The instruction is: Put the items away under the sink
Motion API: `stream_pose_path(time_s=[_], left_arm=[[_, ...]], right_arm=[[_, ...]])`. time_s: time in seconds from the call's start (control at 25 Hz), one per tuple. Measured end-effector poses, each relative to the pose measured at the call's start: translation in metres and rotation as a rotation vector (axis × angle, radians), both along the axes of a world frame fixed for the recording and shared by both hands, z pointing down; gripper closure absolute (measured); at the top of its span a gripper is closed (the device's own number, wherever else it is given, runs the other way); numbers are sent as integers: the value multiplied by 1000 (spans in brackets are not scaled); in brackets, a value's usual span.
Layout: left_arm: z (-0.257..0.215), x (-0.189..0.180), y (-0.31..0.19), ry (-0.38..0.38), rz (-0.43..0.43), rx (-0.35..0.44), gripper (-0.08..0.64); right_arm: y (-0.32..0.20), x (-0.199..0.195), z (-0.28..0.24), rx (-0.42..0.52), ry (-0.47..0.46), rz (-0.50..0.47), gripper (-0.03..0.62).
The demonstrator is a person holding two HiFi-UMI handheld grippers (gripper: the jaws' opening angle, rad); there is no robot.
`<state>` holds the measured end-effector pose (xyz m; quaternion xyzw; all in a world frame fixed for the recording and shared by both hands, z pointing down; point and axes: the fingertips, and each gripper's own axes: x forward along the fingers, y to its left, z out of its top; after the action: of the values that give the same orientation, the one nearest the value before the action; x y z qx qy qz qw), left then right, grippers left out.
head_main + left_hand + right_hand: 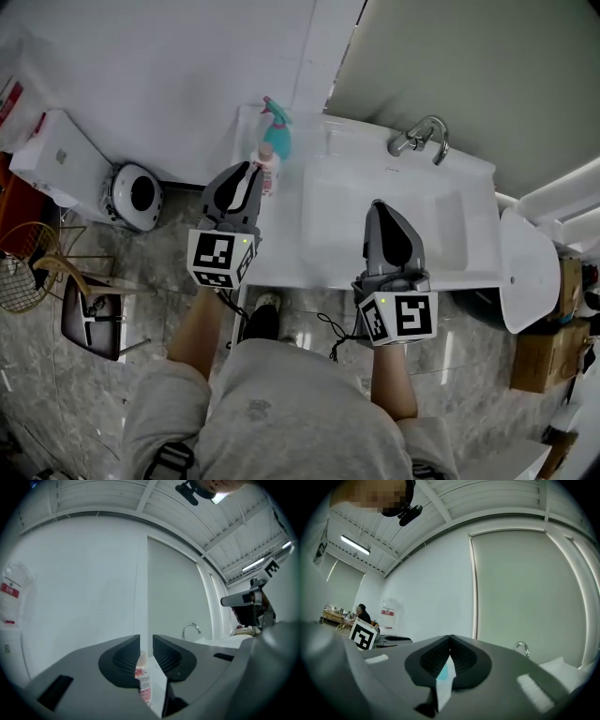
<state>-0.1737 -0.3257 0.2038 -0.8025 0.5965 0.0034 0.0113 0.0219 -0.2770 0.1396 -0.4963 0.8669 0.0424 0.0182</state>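
Nothing is put away yet, as far as these views show. The wide white sink counter (473, 178) fills the middle and right of the head view, with its chrome tap (420, 139) at the upper right. Both items stand on its upper left corner. The space under the sink is hidden below the counter's front edge, so you cannot tell whether a door is open or what lies there.

Your left gripper (250, 171) sits left of centre in the head view, level and aimed at that corner. In the left gripper view (146, 641) its jaws stand only a sliver apart and press on nothing. Your right gripper (378, 206) is right of centre, over the front of the basin. In the right gripper view (450, 639) its jaws meet at the tips and carry nothing.

The teal plastic spray bottle (277, 131) stands at the back of the corner, against the wall. It shows as a teal patch low between the jaws in the right gripper view (443, 672), well beyond them.

The small pale bottle with a pink-red label (269, 169) stands just in front of the spray bottle, right beside your left gripper's tips. In the left gripper view (143, 679) it lines up with the gap at the lower centre, ungripped.

I judge that you are at the first pick. The jaws look too narrow for that bottle, so they would need to widen before closing on it. Both items are left to carry below.
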Motion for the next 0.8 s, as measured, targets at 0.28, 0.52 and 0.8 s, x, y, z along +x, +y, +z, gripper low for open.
stream_pose_path(time_s=[0.28,0.52,0.8], left_arm=[[65,3,-33,-55,-15,-69,359],[104,3,-51,-71,-37,-116,265],[143,2,-65,-95,-46,-154,227]], right_arm=[[-15,4,17,-52,31,36,581],[-22,10,28,-82,67,66,581],[-26,25,35,-107,96,108,581]])
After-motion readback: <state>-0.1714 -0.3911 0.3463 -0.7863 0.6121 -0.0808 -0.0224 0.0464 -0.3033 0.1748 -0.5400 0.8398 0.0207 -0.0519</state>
